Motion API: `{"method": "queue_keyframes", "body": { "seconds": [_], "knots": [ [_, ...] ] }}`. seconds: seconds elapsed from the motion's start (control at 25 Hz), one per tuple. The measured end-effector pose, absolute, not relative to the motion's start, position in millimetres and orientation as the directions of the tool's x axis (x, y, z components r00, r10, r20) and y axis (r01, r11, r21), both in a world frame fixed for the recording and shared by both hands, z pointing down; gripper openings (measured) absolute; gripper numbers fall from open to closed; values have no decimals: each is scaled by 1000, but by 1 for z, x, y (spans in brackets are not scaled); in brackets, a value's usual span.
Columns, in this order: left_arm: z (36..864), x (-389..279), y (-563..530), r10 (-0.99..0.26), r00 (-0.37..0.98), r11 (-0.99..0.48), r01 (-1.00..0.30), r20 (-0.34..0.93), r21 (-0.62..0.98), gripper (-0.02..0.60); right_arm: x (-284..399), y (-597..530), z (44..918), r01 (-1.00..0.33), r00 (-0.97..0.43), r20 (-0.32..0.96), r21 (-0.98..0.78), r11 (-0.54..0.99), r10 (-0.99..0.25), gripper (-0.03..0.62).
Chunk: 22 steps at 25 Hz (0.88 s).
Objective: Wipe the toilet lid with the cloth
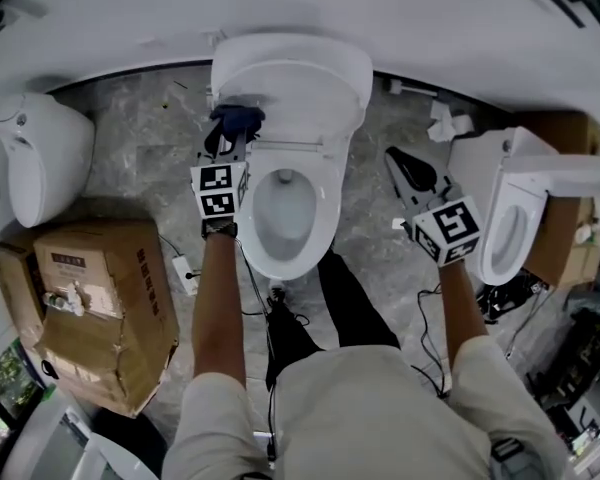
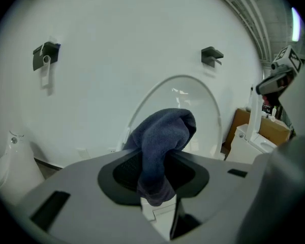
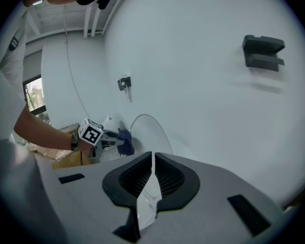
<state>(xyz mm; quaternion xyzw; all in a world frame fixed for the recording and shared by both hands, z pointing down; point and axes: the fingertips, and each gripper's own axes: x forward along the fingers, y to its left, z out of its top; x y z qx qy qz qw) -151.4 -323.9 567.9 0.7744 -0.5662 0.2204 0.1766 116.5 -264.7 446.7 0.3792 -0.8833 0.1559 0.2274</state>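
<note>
One cloth sits pinched in the left gripper.

Bright, even, diffuse light throughout. A wall bracket casts a faint, soft shadow just below itself. Both gripper views bulge fisheye-style with black corners; the head view curves at its edges.

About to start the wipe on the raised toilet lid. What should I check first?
1. Grip of the left tool on the blue cloth: ok, jaws clamped on it.
2. The toilet lid raised and facing the left tool: ok.
3. Cloth touching the lid: cannot tell.
4. The right tool shut and empty: ok.
5. Right tool clear of the lid: ok, it is off to the bowl's right.
</note>
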Motion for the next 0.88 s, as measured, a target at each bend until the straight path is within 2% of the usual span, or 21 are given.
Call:
{"method": "queue_keyframes", "body": {
  "seconds": [0.12, 0.28, 0.6, 0.88],
  "knots": [
    [540, -149, -306, -825, 257, -273, -961, 504, 44, 123, 92, -286, 440, -664, -666, 520, -88, 742, -535, 41],
    [503, -141, -283, -844, 255, -255, -965, 472, 65, 123, 60, -312, 434, -592, -694, 542, -53, 804, -474, 120],
    [454, -134, -253, -861, 274, -283, -958, 429, 43, 123, 33, -361, 470, -467, -594, 674, 157, 870, -440, 143],
    [444, -137, -236, -862, 265, -273, -961, 431, 45, 123, 42, -387, 496, -463, -509, 743, 188, 866, -434, 144]
  ]
}}
